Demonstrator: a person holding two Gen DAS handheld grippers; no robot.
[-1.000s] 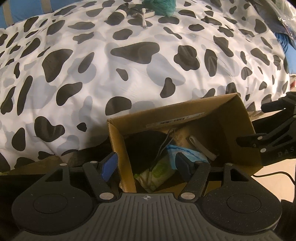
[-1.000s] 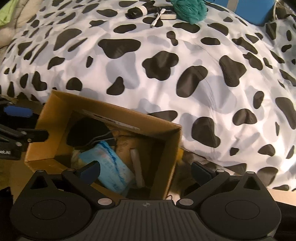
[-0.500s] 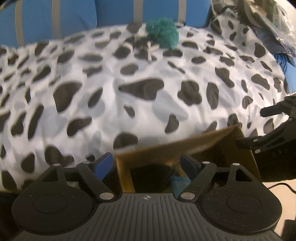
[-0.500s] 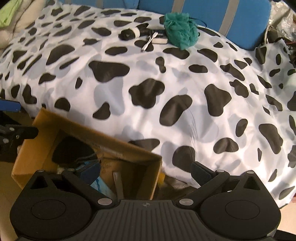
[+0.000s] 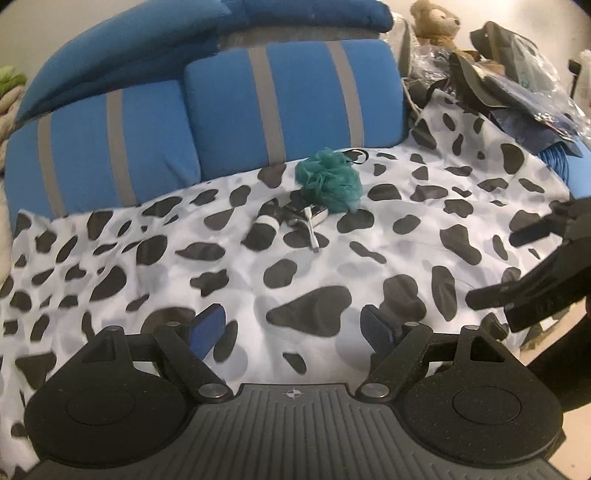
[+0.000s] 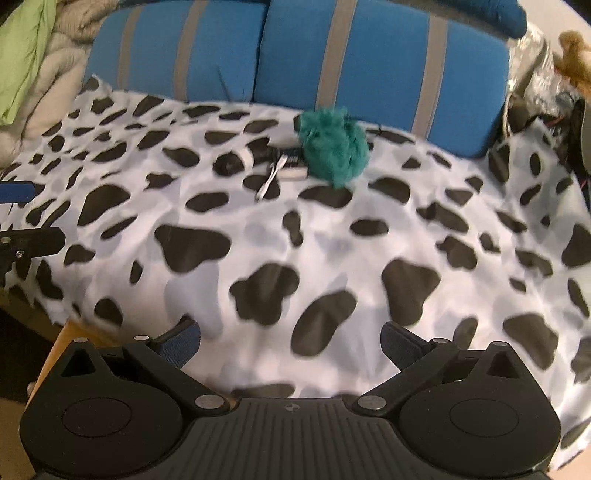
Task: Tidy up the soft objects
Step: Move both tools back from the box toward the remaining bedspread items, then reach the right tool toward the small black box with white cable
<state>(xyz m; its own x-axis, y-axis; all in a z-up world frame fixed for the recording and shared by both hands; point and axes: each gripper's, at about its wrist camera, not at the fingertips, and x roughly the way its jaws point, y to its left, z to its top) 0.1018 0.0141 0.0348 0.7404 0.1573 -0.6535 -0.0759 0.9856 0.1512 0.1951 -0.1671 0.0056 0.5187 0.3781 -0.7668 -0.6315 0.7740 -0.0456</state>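
Note:
A teal bath pouf (image 5: 329,181) (image 6: 333,146) lies at the far side of the cow-print blanket (image 5: 295,273) (image 6: 332,240). Beside it lie a rolled black-and-white item (image 5: 266,223) (image 6: 236,162), a small flat case (image 5: 314,214) (image 6: 291,166) and a white utensil (image 5: 310,232) (image 6: 267,184). My left gripper (image 5: 293,328) is open and empty above the blanket's near part. My right gripper (image 6: 290,341) is open and empty, also well short of the pouf. Its fingers (image 5: 517,295) show at the right of the left wrist view.
Blue cushions with grey stripes (image 5: 288,107) (image 6: 369,55) back the blanket. A teddy bear (image 5: 436,22) and a pile of bags and clothes (image 5: 517,96) sit at the far right. A green and beige bedding heap (image 6: 29,66) lies at the far left. A cardboard edge (image 6: 55,354) shows low left.
Both grippers have risen and tilted up from the cardboard box, which has dropped out of view. The cushions and far objects have come into view. Both stay open.

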